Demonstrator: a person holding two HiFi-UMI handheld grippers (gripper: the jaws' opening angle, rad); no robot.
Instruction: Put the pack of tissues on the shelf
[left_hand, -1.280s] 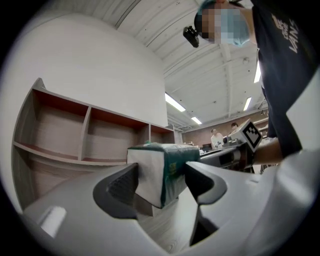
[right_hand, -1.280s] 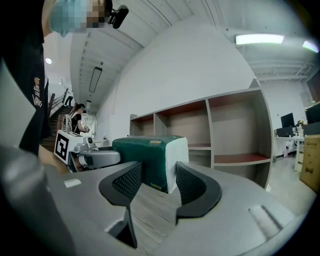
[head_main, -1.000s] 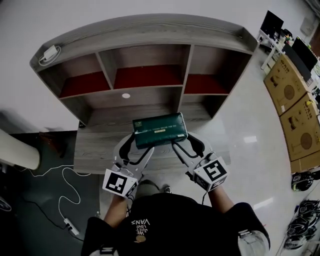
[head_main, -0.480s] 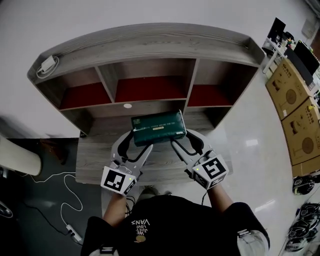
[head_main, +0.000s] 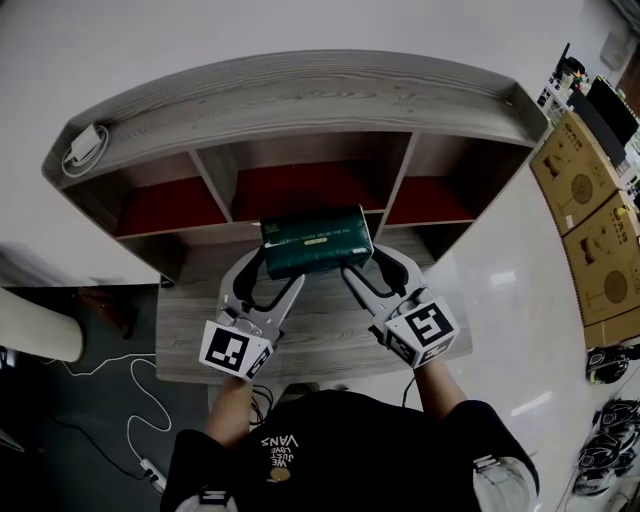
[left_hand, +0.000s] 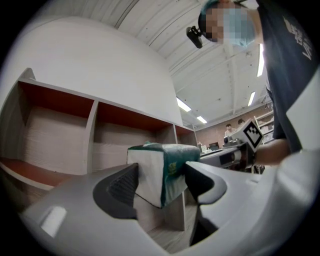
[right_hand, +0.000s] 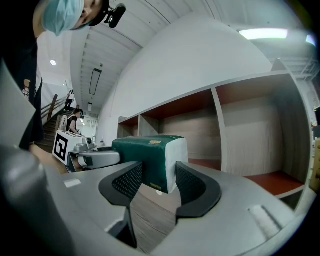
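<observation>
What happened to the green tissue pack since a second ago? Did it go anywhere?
The pack of tissues moved forward, closer to the middle compartment of the shelf, carried by the left gripper and the right gripper together. Nothing was let go: each gripper stays shut on one end of the pack, and it is not yet resting inside the shelf.

Both my left gripper (left_hand: 160, 182) and right gripper (right_hand: 157, 182) are smooth, matt grey plastic, with black ribbed pads (right_hand: 131, 181). The pack of tissues (head_main: 316, 240) wears a soft dark-green wrap, slightly shiny, white at the ends. The shelf (head_main: 300, 95) is matt grey wood grain with dark red boards inside (paint or laminate, I cannot tell). The floor (head_main: 500, 260) is glossy.
</observation>
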